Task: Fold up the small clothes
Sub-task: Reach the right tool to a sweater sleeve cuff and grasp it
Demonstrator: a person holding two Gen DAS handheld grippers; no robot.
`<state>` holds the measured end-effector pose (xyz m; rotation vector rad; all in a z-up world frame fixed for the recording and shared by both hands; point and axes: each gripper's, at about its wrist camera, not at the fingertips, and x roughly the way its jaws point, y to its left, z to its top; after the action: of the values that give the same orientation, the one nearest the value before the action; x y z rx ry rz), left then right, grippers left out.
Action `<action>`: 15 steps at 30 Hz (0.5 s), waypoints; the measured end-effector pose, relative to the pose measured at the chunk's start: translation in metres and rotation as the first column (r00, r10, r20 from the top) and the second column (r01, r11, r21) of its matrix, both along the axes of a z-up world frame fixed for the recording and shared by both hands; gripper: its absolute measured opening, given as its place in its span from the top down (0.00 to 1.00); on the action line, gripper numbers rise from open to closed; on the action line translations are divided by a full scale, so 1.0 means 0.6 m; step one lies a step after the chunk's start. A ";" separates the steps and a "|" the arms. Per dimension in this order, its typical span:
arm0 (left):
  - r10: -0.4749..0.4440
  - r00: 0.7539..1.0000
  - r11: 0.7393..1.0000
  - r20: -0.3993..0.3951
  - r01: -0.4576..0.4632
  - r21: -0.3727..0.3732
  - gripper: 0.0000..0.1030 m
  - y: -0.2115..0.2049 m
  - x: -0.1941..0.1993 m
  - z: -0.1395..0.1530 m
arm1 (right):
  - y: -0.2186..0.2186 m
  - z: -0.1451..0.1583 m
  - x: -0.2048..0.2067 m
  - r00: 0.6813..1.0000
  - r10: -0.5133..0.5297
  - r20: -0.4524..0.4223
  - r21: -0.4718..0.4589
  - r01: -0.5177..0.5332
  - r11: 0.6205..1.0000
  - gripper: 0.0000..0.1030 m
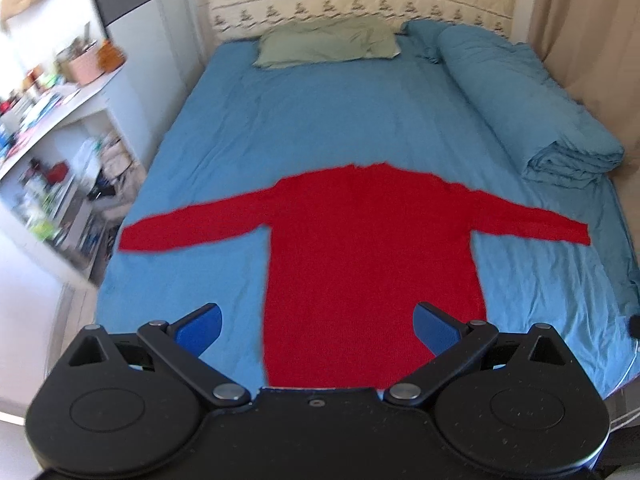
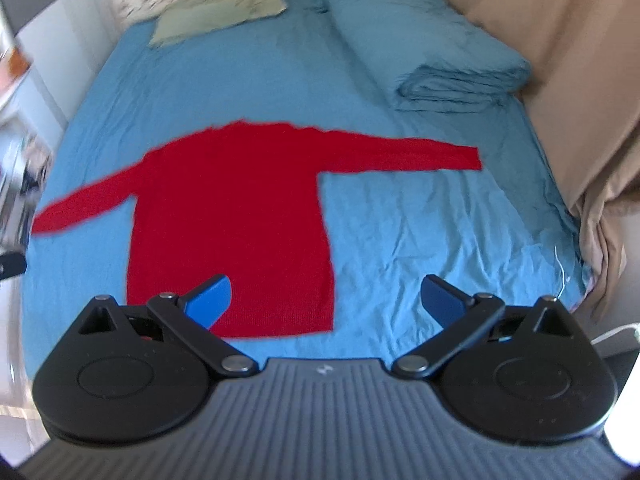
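A red long-sleeved sweater point(image 1: 372, 256) lies flat on the blue bed sheet point(image 1: 280, 120), sleeves spread to both sides, hem toward me. My left gripper point(image 1: 318, 326) is open and empty, held above the sweater's hem. The sweater also shows in the right wrist view point(image 2: 236, 220). My right gripper point(image 2: 326, 300) is open and empty, above the sweater's lower right corner and the bare sheet point(image 2: 420, 232) beside it.
A green pillow point(image 1: 328, 42) lies at the head of the bed. A folded blue duvet point(image 1: 532, 108) runs along the right side. White shelves with clutter point(image 1: 52, 152) stand left of the bed. A beige curtain point(image 2: 560, 80) hangs to the right.
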<state>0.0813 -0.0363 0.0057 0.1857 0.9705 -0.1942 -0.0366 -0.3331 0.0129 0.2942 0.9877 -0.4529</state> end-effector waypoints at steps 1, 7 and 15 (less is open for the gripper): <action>-0.008 1.000 1.000 0.006 0.008 0.005 0.00 -0.013 0.016 -0.005 | -0.024 -0.001 0.005 0.999 -0.034 0.019 -0.005 0.035 0.999 0.00; -0.003 1.000 1.000 0.016 0.002 0.027 0.00 -0.119 0.132 -0.053 | -0.178 -0.045 0.042 0.980 -0.186 0.074 0.037 0.184 0.982 0.00; 0.064 0.998 0.996 0.010 -0.065 0.066 0.00 -0.270 0.283 -0.171 | -0.406 -0.199 0.135 0.964 -0.262 0.047 0.074 0.259 0.963 0.00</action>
<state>0.2513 -0.1986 -0.0971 0.2157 0.9745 -0.1018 0.0446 -0.5767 -0.1065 0.4993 0.9137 -0.6481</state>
